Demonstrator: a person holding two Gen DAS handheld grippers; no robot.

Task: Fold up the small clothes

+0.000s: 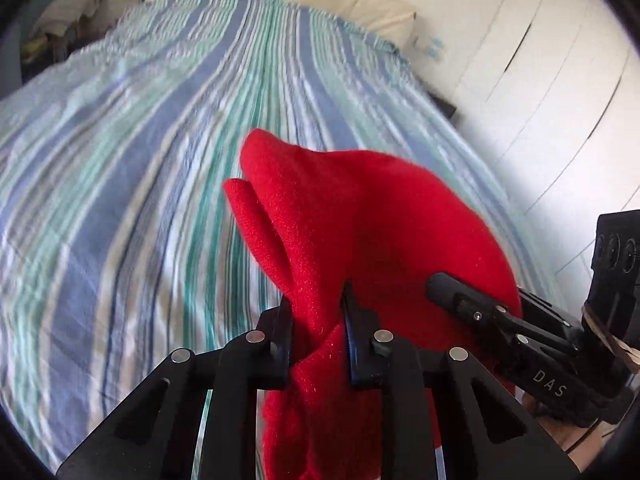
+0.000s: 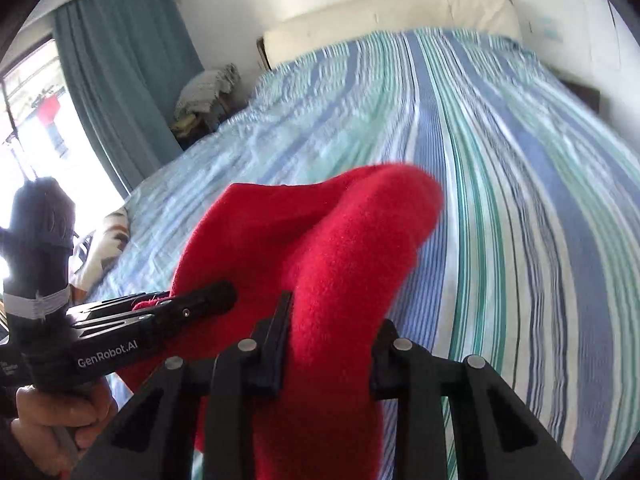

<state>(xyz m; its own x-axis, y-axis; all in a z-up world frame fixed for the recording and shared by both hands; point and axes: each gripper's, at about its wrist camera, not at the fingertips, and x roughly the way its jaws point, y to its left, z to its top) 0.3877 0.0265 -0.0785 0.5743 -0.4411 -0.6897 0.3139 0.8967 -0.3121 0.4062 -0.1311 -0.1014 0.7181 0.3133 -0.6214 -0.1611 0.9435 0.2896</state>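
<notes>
A red fleece garment point(image 1: 340, 216) hangs bunched above the striped bed cover point(image 1: 120, 160). My left gripper point(image 1: 318, 300) is shut on a fold of the red cloth, which fills the gap between its fingers. In the left wrist view the right gripper point(image 1: 444, 280) comes in from the right, its tips against the same cloth. In the right wrist view my right gripper point(image 2: 336, 312) is shut on another thick fold of the red garment point(image 2: 320, 240). The left gripper point(image 2: 216, 296) shows at the left, clamped on the cloth's edge and held by a hand point(image 2: 52, 420).
The bed cover point(image 2: 500, 200) with blue, green and white stripes fills both views. A cream headboard cushion point(image 2: 400, 4) lies at the far end. A blue curtain point(image 2: 120, 72) and a bright window stand at the left, white cupboard doors point(image 1: 560, 80) at the right.
</notes>
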